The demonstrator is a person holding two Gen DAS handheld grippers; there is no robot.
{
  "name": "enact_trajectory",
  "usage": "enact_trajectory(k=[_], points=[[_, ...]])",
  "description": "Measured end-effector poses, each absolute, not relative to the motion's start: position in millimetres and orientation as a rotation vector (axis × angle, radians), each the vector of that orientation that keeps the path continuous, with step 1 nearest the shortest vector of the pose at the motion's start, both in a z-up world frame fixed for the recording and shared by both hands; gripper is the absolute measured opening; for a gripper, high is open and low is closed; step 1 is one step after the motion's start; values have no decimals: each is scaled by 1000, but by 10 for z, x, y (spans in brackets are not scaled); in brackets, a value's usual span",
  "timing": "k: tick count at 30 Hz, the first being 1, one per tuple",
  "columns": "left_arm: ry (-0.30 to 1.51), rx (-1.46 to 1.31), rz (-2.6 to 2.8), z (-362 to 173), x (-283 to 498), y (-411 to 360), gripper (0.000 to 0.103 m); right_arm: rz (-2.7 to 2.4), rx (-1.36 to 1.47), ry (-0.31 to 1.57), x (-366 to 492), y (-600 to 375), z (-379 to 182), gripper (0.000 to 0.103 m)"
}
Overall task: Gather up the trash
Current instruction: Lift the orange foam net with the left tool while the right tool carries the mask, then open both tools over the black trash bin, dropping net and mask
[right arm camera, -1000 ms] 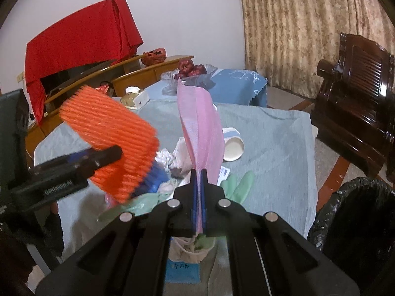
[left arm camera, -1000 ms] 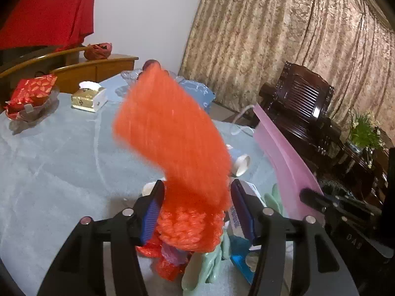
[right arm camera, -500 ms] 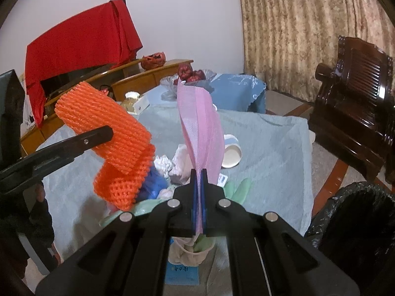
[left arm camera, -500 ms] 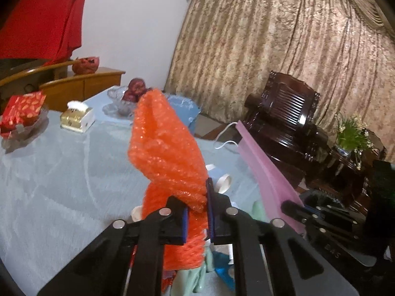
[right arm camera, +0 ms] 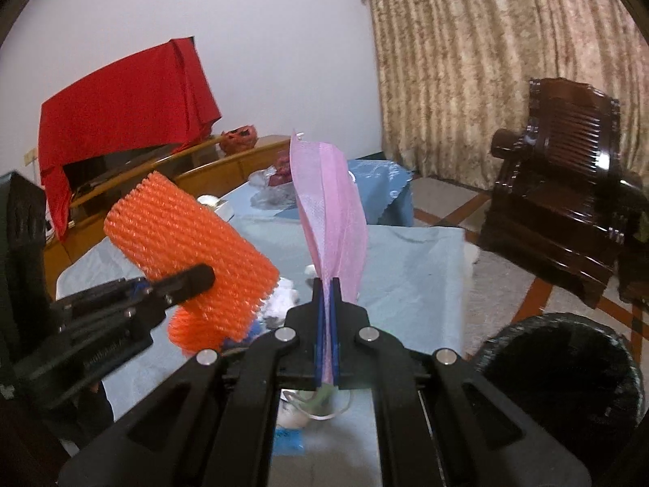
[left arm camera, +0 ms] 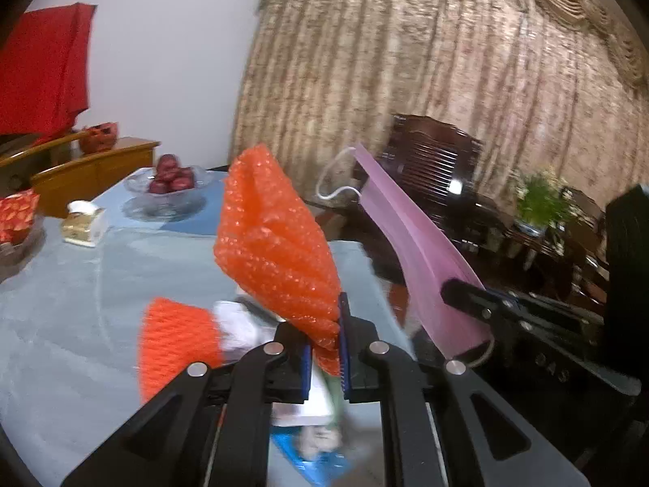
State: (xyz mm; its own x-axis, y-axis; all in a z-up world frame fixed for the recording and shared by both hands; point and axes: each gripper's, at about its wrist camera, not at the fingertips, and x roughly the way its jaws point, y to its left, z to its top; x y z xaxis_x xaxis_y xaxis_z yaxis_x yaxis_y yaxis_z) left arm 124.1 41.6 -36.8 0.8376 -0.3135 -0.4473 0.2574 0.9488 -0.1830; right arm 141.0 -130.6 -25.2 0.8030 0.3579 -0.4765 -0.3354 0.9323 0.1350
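My left gripper (left arm camera: 326, 345) is shut on an orange foam fruit net (left arm camera: 276, 243), whose upper end stands above the jaws. More orange netting (left arm camera: 174, 349) shows lower left; I cannot tell if it is the same piece. My right gripper (right arm camera: 326, 324) is shut on a pink face mask (right arm camera: 332, 219) that stands upright from the pads. The two grippers are side by side above the table: the left gripper (right arm camera: 194, 280) with the net (right arm camera: 190, 251) is on the right one's left. In the left wrist view the mask (left arm camera: 409, 243) is to the right. Crumpled white paper (right arm camera: 284, 296) and a blue packet (right arm camera: 288, 438) lie below.
A pale blue cloth covers the table (left arm camera: 81, 284). A glass bowl of red fruit (left arm camera: 170, 178) and a gold box (left arm camera: 83, 223) stand at the back. A black-lined bin (right arm camera: 568, 369) stands on the floor to the right, with a dark wooden armchair (right arm camera: 568, 203) beyond it.
The left jaws closed on the orange net. Both grippers then rose, lifting the net and the pink mask above the litter on the table.
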Motion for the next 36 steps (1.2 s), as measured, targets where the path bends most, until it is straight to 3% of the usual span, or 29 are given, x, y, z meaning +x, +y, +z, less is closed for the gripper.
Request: enact_trajectory(k=[24,27,29,30,31,32,36], points=[[665,7,-645,-1074,1480,-1474,10,-31,148,678,970,-3065,-1080,2],[693,23,-681,-1176,1492,-1673,11,-84,167,706,926,-3238,-1206,6],[710,26,-701,-1216,1498,-1747,19,-113,172,723,932,-3307,-1248,12],[719,28,-710,-1234,1502,-1777,38,-133,178,730,911,-3358,-1284,17],[719,21,-711,-1239,1489,-1790,56,-145,180,732,920,-3382,-1292,29],[712,12,-712,-1233,1467,-1775,62,-162,180,731,901,-3403,-1305,42],[705,11,-718,-1238,1409,-1742,74,-203,180,716,845,-3472,-1317,64]])
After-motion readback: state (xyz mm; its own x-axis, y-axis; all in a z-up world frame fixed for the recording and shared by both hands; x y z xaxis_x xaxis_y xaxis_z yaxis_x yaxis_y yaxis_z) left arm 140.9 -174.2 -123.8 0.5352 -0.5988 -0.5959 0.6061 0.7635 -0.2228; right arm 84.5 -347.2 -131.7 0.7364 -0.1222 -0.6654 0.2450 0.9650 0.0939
